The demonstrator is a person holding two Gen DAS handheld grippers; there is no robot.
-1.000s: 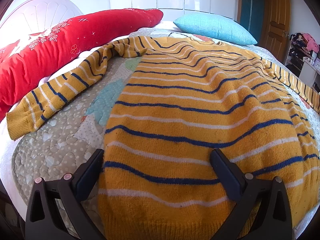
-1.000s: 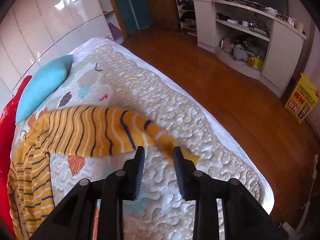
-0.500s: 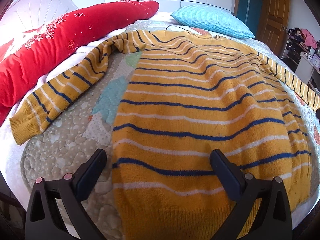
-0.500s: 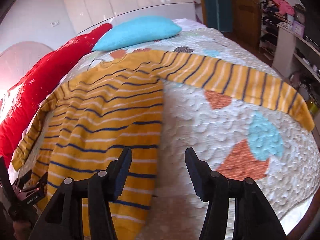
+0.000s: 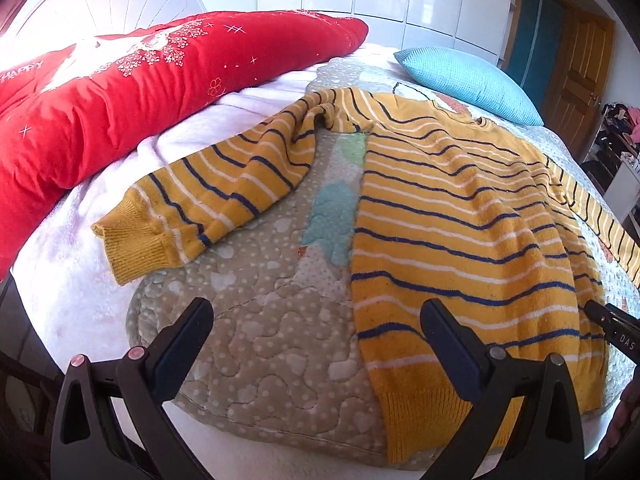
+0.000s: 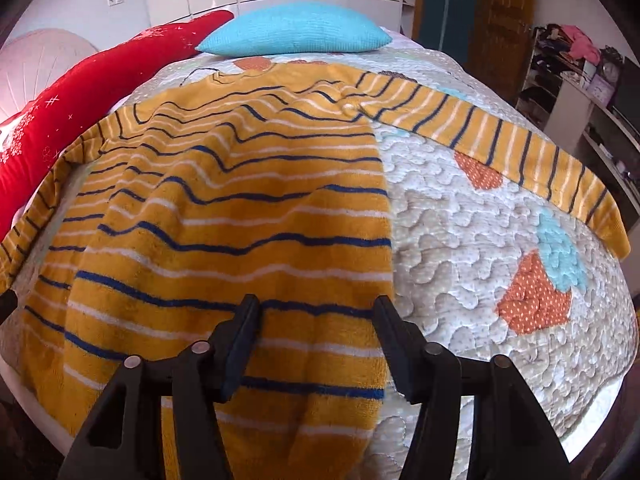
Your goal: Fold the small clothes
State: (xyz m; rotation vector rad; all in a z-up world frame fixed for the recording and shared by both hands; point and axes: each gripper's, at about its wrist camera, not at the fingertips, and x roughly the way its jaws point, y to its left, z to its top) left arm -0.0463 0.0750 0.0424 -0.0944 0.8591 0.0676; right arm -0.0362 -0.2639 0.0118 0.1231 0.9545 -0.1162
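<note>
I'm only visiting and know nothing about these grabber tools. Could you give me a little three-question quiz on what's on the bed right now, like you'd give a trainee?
1. True or false: the striped sweater lies spread flat with both sleeves stretched outward.
2. Which colour is the pillow beyond the sweater's neckline? A) blue B) green C) white
3. Fill in: the right gripper hangs above the sweater's hem with its jaws ____.

Key
1. True: one sleeve reaches toward the red bolster, the other sleeve runs over the quilt.
2. A
3. open; the left gripper is open too, and neither holds any fabric.
</note>
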